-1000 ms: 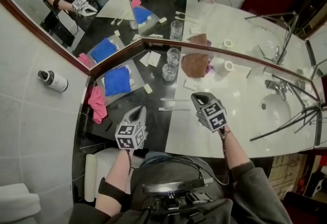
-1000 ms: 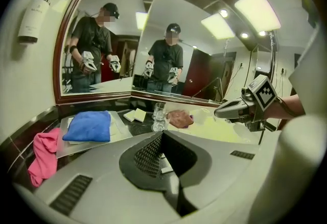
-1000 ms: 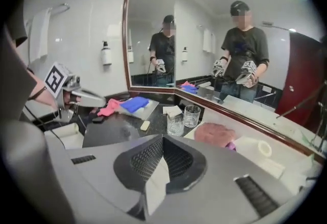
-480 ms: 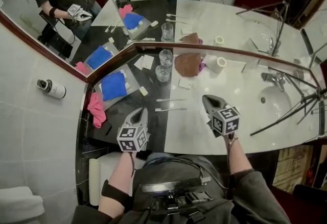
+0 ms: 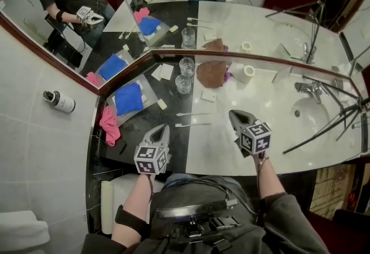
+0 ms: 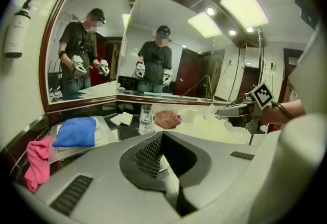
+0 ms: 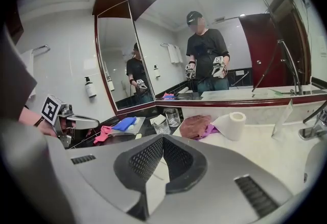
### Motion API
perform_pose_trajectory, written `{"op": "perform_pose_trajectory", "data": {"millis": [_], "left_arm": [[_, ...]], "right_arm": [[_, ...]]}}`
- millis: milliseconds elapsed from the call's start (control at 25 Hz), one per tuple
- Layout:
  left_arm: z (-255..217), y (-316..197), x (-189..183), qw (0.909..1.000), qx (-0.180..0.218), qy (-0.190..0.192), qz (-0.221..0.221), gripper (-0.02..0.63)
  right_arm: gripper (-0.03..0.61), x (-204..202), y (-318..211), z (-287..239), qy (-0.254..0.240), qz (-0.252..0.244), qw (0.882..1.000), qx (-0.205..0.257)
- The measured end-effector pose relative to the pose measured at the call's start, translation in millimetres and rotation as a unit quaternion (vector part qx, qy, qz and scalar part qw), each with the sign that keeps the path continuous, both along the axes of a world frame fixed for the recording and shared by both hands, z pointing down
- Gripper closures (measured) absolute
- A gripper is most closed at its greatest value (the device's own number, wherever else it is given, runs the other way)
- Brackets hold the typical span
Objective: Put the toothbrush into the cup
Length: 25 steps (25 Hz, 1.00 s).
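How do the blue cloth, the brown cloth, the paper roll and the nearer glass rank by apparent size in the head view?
1. blue cloth and brown cloth: about equal, so not ranked.
2. paper roll.
3. nearer glass, only slightly smaller than the roll.

The bathroom counter was black stone at its left end and white marble toward its right. A folded bright blue cloth and a crumpled pink cloth lay near the left edge; a rust-brown cloth partly covered a purple cloth by the back edge. Two slim plastic toothbrushes were white. The pale grey left gripper and right gripper each bore a cube of black-and-white square markers.
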<state>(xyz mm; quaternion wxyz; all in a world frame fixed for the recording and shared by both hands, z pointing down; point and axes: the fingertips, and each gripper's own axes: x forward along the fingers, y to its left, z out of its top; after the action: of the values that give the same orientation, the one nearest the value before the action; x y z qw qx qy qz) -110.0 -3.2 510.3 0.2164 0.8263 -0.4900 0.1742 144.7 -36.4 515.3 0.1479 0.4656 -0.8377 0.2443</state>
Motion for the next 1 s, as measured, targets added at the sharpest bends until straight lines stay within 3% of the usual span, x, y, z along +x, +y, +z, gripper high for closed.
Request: {"op": "perform_pose_trajectory", "data": {"millis": [440, 600, 880, 1000], "left_arm": [[4, 1, 3, 1.0000, -0.002, -0.005, -0.002, 0.612], [4, 0, -3, 0.9999, -0.005, 0.003, -0.013, 0.612], [8, 1, -12, 0.9997, -0.013, 0.002, -0.022, 0.612], [10, 2, -18, 0.9995, -0.018, 0.001, -0.027, 0.612]], "right_arm": [[0.558, -8, -3, 5, 0.003, -0.021, 1.000, -0.004], [0.558, -13, -4, 12, 0.025, -0.034, 0.999, -0.006], [0.555, -40, -10, 27, 0.102, -0.111, 0.988, 0.008], [0.512, -62, -10, 26, 0.134, -0.159, 0.978, 0.018]]}}
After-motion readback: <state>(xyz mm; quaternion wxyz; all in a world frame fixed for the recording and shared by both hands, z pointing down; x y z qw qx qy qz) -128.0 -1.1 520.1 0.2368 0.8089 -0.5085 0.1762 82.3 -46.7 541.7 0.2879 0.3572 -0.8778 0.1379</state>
